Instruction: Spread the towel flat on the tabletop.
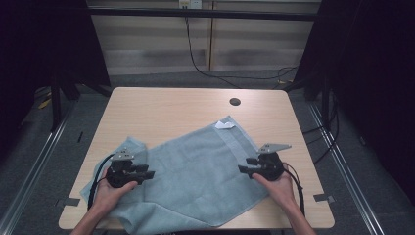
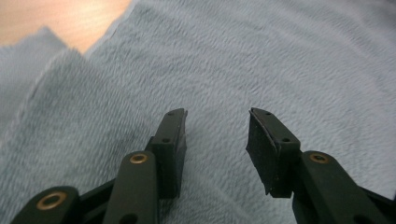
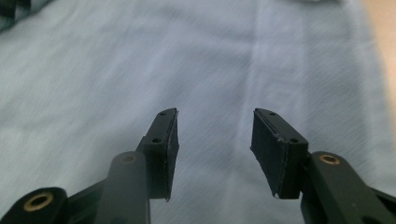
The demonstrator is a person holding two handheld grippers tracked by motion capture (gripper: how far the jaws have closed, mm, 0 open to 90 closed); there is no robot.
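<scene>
towel [image 1: 195, 171]: grey, spread crooked on desk [image 1: 161, 105], near edge overhanging, white tag at far corner
left tongs [image 2: 215, 140]: apart, nothing clamped, over towel's left part
right tongs [image 3: 215, 144]: apart, nothing clamped, over towel's right edge

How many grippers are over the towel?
2: the left gripper over the towel's left side, the right gripper over its right edge, both open.
</scene>
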